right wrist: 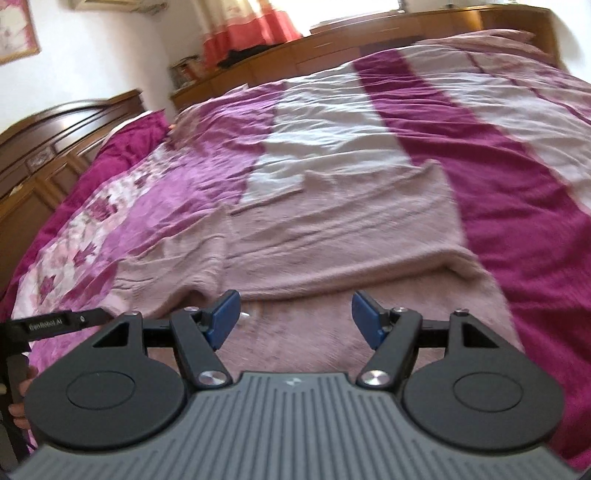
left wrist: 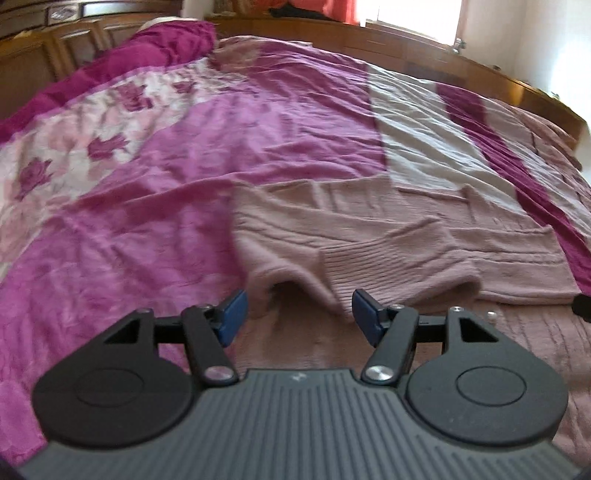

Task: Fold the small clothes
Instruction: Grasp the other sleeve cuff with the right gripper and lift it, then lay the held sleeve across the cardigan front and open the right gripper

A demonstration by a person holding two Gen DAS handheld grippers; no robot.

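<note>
A dusty-pink knitted sweater (left wrist: 369, 236) lies on the bed, partly folded, with a ribbed cuff (left wrist: 388, 266) laid across it. My left gripper (left wrist: 299, 314) is open and empty, hovering just in front of a raised fold at the sweater's near edge. In the right wrist view the same sweater (right wrist: 332, 236) spreads flat ahead. My right gripper (right wrist: 293, 317) is open and empty above the sweater's near part. The left gripper's black body (right wrist: 48, 325) shows at the left edge of the right wrist view.
The bed has a wrinkled magenta, pink and white quilt (left wrist: 166, 166) with a floral strip at the left. A dark wooden headboard (right wrist: 55, 147) and wooden cabinets (left wrist: 480, 70) border the bed. A red curtain (right wrist: 251, 26) hangs by the window.
</note>
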